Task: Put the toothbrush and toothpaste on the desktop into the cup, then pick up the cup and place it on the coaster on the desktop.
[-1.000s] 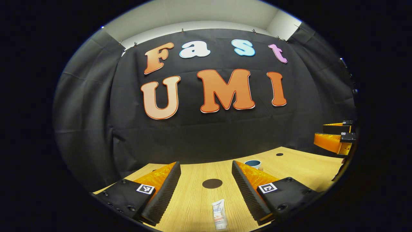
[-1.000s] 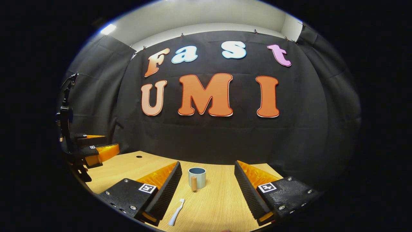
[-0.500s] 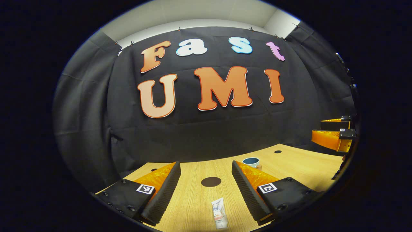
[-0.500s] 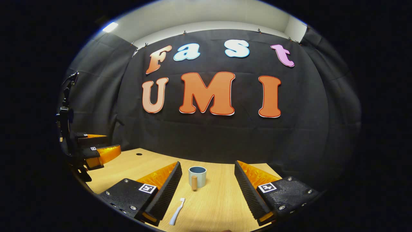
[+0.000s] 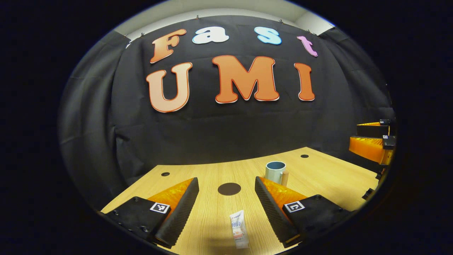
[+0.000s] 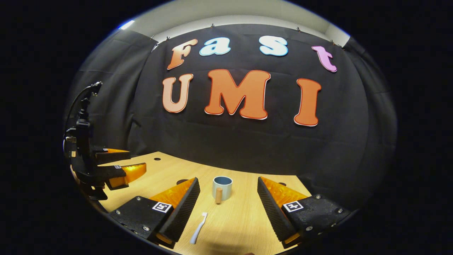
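We hold both claws released above the desk (image 5: 318,177): left claw (image 5: 226,209) over the toothpaste (image 5: 239,229), right claw (image 6: 228,209) over the toothbrush (image 6: 199,228).

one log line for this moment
left gripper: open, over toothpaste | right gripper: open, over toothbrush | cup: empty

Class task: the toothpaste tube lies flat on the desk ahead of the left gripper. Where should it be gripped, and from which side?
Probably mid-body, from above: the toothpaste tube lies flat, lengthwise between the open left gripper fingers, so they can close across its narrow width.
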`<act>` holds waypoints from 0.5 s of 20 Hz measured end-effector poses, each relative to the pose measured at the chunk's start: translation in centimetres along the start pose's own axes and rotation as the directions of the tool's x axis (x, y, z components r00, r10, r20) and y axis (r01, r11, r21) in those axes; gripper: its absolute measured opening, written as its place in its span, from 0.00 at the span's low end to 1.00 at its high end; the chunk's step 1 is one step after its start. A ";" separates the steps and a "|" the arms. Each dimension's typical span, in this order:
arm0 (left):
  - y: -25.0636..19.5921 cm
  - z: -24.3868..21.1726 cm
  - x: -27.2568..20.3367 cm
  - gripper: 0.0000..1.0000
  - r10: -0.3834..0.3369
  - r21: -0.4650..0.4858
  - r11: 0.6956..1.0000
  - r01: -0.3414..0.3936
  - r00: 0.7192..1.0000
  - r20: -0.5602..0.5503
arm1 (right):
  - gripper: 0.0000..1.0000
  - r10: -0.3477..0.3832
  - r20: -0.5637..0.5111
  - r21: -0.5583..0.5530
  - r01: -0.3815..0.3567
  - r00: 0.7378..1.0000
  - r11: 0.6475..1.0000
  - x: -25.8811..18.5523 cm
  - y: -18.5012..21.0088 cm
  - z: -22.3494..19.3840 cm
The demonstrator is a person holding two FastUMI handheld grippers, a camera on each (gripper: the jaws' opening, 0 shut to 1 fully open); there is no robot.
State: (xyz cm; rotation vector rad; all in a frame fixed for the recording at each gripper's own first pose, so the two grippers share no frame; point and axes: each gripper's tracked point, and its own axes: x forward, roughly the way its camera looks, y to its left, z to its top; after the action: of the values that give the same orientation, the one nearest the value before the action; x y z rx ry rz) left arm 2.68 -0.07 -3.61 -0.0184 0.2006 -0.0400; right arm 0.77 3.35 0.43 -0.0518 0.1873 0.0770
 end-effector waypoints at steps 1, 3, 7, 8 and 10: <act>0.1 -0.1 0.3 1.00 0.000 0.007 1.000 0.000 1.000 -0.018 | 0.98 0.015 -0.032 0.015 -0.015 0.999 1.000 0.3 0.1 -0.4; 0.5 -0.7 0.7 1.00 0.005 0.016 1.000 -0.004 0.998 -0.058 | 0.98 0.054 -0.105 0.060 -0.048 0.993 0.997 0.9 0.7 -1.2; 0.7 -2.2 1.7 1.00 -0.003 0.006 1.000 0.004 0.989 -0.147 | 0.96 0.115 -0.223 0.098 -0.095 0.968 0.991 2.4 1.4 -3.2; 0.7 -2.9 1.9 1.00 -0.006 0.004 1.000 0.007 0.985 -0.172 | 0.96 0.127 -0.259 0.104 -0.102 0.957 0.989 2.8 1.8 -4.0; 0.7 -3.9 2.5 1.00 -0.021 -0.001 1.000 0.021 0.976 -0.215 | 0.96 0.156 -0.328 0.136 -0.117 0.932 0.984 3.2 2.3 -5.6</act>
State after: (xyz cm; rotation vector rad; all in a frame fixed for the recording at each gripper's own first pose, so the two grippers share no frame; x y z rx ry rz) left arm 4.42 0.48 -7.94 -0.0151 0.4169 -0.0630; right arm 2.68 5.58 -5.82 0.0641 0.5398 0.1970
